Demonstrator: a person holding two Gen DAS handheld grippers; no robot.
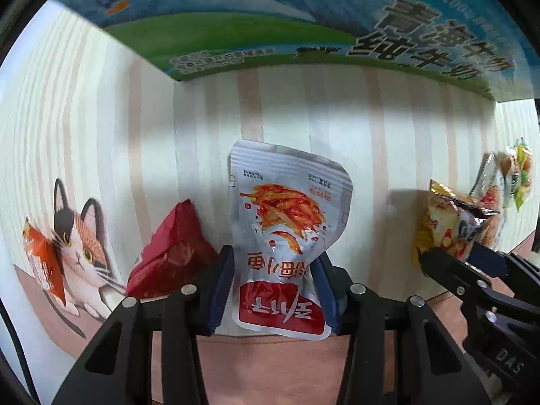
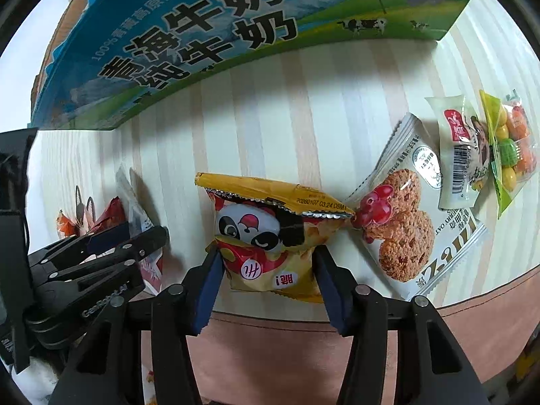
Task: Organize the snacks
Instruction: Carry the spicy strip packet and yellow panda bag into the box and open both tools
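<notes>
My left gripper is shut on a silver snack pouch with red print, pinched at its lower half above the striped mat. My right gripper is shut on a yellow panda snack bag; it also shows in the left wrist view at the right. A red packet lies just left of the left gripper. An orange packet lies on the cat picture at far left. The milk carton box stands behind.
An oat cookie packet, a white wrapped snack and a bag of coloured candies lie right of the right gripper. The mat's pink front border runs below both grippers.
</notes>
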